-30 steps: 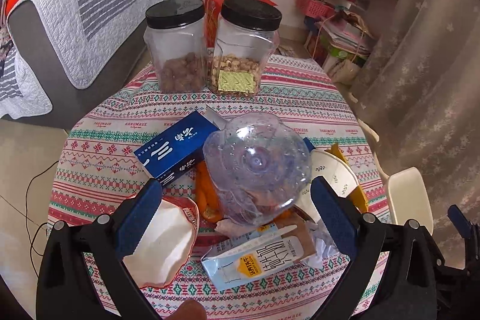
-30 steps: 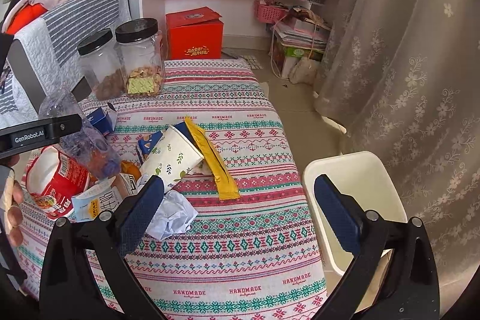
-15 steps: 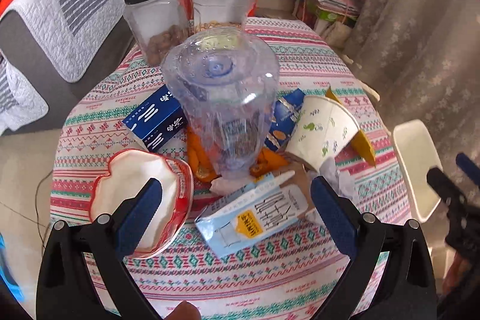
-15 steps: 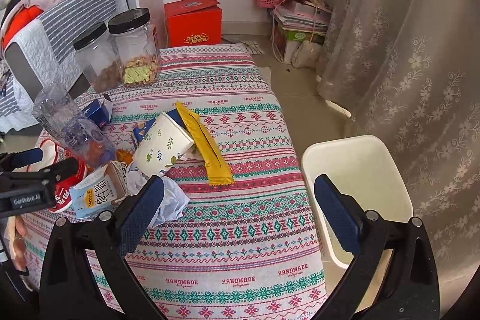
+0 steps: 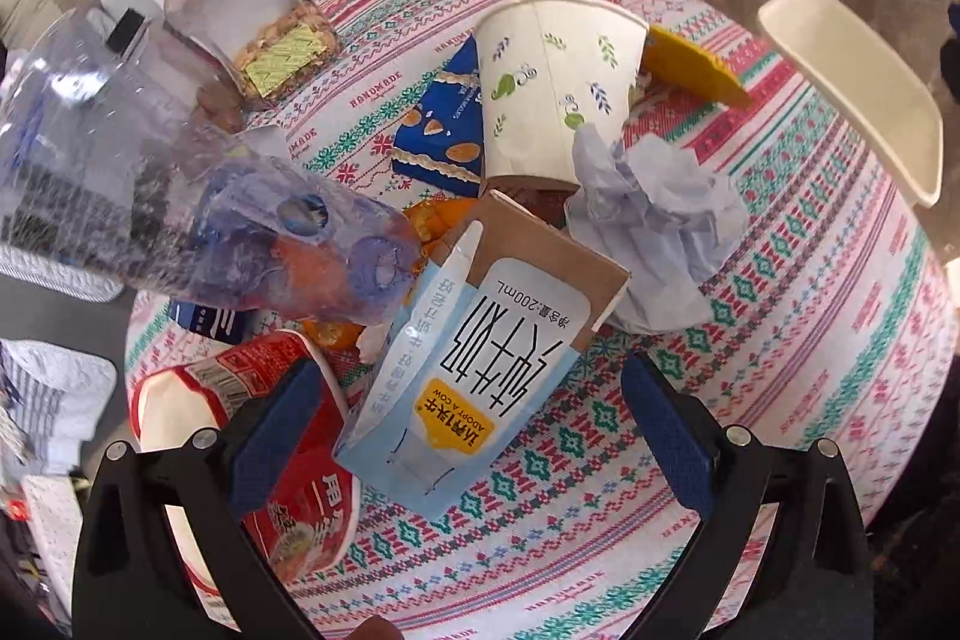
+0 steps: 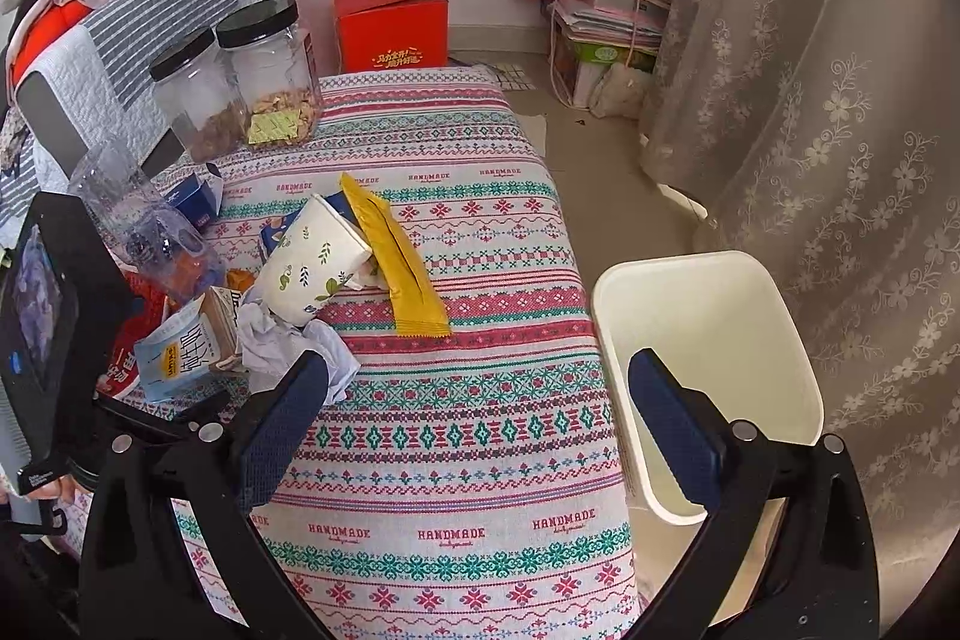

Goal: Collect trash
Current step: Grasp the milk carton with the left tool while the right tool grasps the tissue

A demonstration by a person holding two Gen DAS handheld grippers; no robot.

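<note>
Though formerly higher, left gripper [image 5: 468, 418] nearer milk carton [image 5: 480, 376]

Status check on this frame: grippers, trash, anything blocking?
Both hand-held grippers open, empty. Left lined up on milk carton. Clear bottle and crumpled tissue crowd it.

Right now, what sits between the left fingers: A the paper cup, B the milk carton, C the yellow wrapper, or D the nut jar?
B: the milk carton lies on the tablecloth between the open left gripper, whose fingers stand either side of it.
</note>
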